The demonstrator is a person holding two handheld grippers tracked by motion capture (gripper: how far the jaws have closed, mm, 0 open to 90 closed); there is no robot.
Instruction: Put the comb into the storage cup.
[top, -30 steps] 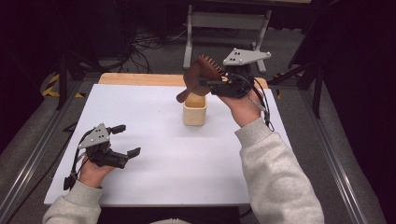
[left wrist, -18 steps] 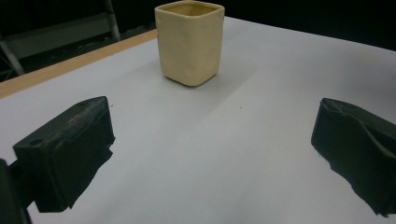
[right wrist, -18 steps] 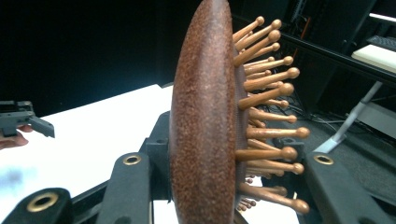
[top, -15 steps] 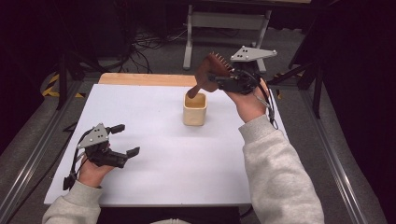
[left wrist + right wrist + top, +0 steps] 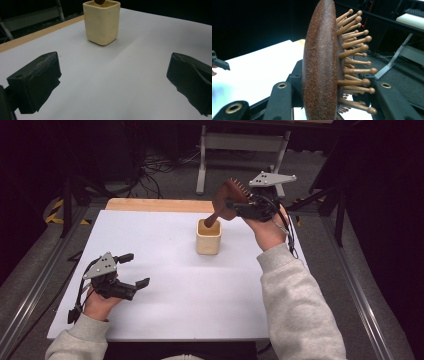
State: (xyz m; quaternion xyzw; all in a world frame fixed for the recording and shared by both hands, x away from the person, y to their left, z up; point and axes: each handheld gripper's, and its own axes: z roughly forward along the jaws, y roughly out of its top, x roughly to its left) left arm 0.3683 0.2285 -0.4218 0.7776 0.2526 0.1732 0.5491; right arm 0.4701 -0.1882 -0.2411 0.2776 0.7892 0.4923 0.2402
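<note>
Right gripper clamps the brown wooden pin-bristle hairbrush, handle tip entering the cream square ceramic cup near the worktop's far edge; an off-centre push could tip it. Left gripper gapes empty.

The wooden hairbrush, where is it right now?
In the high view the hairbrush is right of centre at the table's far side, clamped in the right tool, its handle tip dipping into the cream cup.

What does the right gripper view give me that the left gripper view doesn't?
Right gripper view: the brown hairbrush edge-on between its jaws, wooden pins pointing right, and the distant left gripper. Left gripper view: the cream cup standing upright, the brush handle's tip at its mouth, and its own jaws wide apart with nothing between. Both: the white tabletop.
</note>
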